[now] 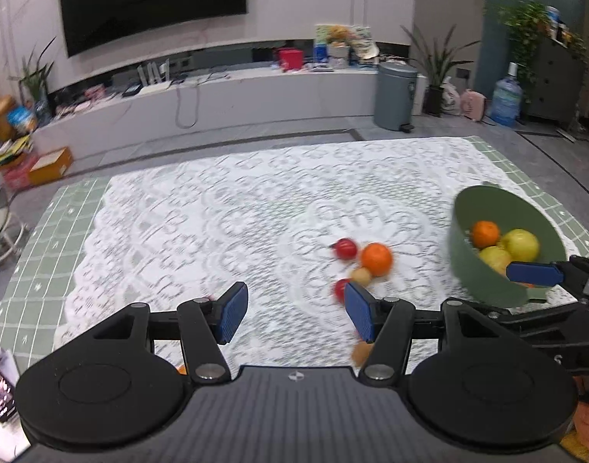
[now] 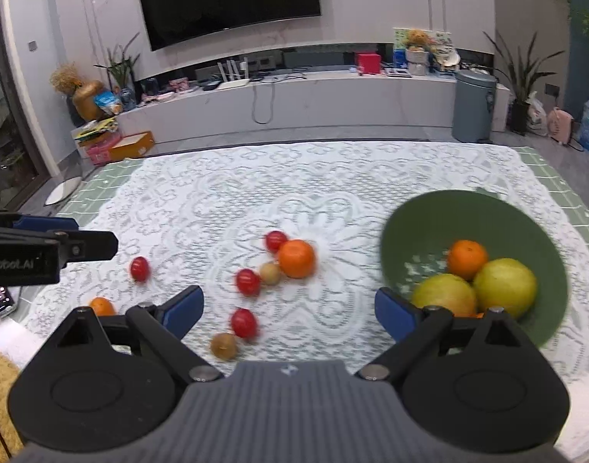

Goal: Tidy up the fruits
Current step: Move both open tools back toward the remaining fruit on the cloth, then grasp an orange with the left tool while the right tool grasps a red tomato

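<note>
Holding fruit: green bowl [image 2: 475,212] | orange [image 2: 467,259] | two yellow-green fruits [image 2: 504,287]

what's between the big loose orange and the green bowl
Nothing visible. Only bare lace cloth lies between the orange and the green bowl. The small red and brown fruits sit on its other side, away from the bowl.

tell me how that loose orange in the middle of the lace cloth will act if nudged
The orange is round, so it will probably roll. It touches a small brown fruit, which would likely shift too. The lace cloth may slow it slightly.
</note>
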The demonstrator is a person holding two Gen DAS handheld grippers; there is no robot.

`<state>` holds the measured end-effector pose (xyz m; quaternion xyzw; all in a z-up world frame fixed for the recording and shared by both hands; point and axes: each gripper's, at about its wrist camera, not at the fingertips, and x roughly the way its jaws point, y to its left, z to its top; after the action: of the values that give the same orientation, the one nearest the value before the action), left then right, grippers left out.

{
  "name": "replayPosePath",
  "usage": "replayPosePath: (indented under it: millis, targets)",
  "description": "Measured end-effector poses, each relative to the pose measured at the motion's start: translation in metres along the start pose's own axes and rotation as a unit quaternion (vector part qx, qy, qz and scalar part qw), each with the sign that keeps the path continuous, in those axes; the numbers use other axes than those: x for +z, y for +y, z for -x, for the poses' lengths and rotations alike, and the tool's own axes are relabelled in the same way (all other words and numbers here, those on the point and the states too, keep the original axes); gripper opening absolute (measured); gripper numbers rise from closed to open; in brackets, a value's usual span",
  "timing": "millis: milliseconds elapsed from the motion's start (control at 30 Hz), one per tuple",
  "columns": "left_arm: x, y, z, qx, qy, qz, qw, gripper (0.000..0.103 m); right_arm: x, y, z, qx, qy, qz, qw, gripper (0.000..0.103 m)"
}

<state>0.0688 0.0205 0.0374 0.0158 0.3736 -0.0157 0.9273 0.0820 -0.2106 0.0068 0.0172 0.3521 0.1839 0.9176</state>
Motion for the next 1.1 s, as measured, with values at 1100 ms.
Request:
replayPosePath:
  millis: [1100]
  targets:
    - [-0.052,0.097,-0.08,0.0,0.175,0.115,0.9779,0.068,-0.021,0.05,-0.096,0.001,0.081,0.046,0.996,0.064]
